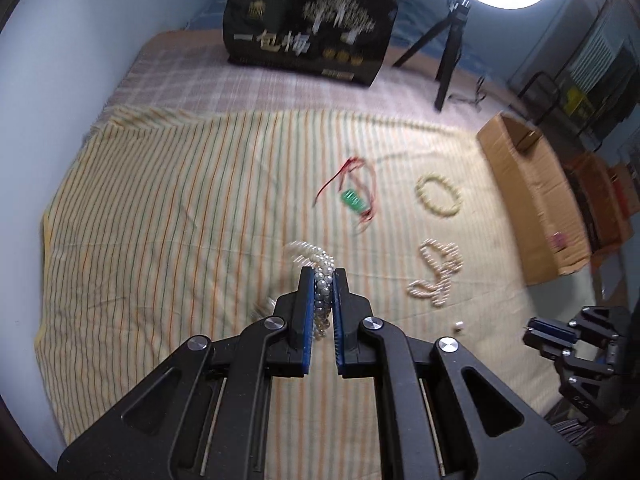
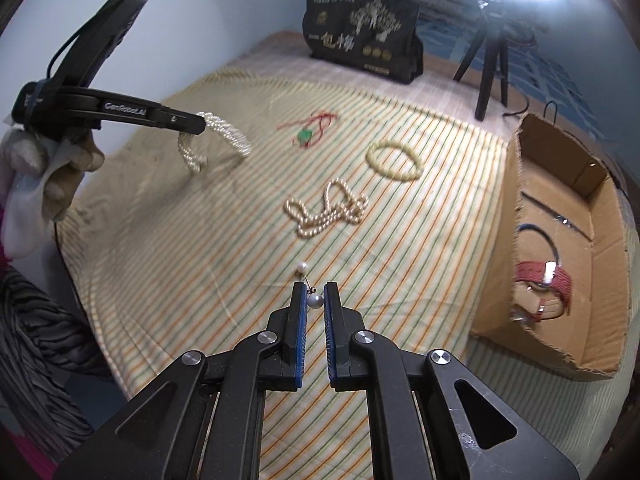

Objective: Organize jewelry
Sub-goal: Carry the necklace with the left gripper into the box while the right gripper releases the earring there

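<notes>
Pearls dangle in a multi-strand bracelet [image 2: 218, 136] from the left gripper [image 1: 323, 280], jaws pinched narrow on the beads, lifted above the striped cloth [image 1: 160, 200]; that loose loop could slide free if it swings, I'd say. Rightward, the right gripper [image 2: 315, 294] stands nearly closed around a pearl earring [image 2: 315, 300], though whether it truly grips is unclear. "GenRobot.AI" marks the left tool.
</notes>
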The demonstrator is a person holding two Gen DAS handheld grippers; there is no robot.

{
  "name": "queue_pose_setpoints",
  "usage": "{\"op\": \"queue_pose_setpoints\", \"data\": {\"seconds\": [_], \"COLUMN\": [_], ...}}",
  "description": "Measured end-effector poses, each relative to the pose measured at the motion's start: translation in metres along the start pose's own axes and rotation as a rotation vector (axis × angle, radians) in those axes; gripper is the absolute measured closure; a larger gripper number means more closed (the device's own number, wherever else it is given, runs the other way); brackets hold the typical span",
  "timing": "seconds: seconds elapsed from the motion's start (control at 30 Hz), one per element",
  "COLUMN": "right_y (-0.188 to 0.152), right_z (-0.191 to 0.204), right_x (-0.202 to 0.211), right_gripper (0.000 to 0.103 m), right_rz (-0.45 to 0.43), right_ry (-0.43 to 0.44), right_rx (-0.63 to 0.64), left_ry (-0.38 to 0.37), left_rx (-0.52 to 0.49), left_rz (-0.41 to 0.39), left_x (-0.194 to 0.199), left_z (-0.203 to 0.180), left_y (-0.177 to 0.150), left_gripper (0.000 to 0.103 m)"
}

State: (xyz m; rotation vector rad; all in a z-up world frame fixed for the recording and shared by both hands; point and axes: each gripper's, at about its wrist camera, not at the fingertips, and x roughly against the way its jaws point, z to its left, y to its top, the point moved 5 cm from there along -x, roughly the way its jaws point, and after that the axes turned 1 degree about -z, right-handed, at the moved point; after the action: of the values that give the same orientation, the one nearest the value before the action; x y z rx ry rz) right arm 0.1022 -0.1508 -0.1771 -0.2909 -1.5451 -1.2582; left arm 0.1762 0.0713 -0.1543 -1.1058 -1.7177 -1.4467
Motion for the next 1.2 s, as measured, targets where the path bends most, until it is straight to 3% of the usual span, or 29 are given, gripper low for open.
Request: {"op": "queue_pose_setpoints", "data": {"seconds": [0.47, 1.2], "right_y": [0.013, 0.007], "right_z": [-0.03, -0.142], "right_x": [0.048, 0.094], "right_gripper": [0.096, 0.096], "right_rz": [-0.116, -0.198], "right_ry": [-0.024, -0.164], "right_rx": [-0.084, -0.254], "left_ry": [-0.162, -0.294], "left_rx": [0.002, -0.082], "left_rz": [-0.104, -0.115], "left_x": [0.048, 0.041], "left_z": [-0.058, -0.165], "left_y": [0.018, 0.042], "left_gripper": [0.097, 0.097]}}
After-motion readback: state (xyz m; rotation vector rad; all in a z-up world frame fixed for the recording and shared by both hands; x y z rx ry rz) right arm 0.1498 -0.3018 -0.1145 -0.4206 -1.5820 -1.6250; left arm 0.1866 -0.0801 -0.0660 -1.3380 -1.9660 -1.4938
